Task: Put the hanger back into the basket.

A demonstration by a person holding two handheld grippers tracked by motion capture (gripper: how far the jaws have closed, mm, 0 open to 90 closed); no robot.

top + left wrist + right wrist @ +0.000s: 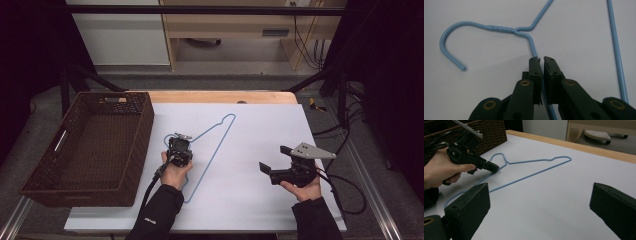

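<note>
Black jaws of the left gripper (pixel 541 62) are clamping on one sloping shoulder wire of the blue wire hanger (pixel 499 28), just below its twisted neck. That hanger is lying flat on the white table sheet (pixel 260 200), its hook curling toward the wicker basket (pixel 127 165) standing just beside it at the table's left. The right gripper (pixel 272 160) is hanging well apart from the hanger, over the bare sheet at the right, with its jaws standing wide apart and nothing between them.

Judging from the thin, smooth wire and the off-centre grip, the hanger is likely to swing or pivot in the pads once lifted, and the hook or the far corner could be catching on the basket's rim on the way over. A slip could be dropping it back on the sheet.

Part of the wire is passing out of sight under the pads, so how squarely they are seating on it is hard to make out.
</note>
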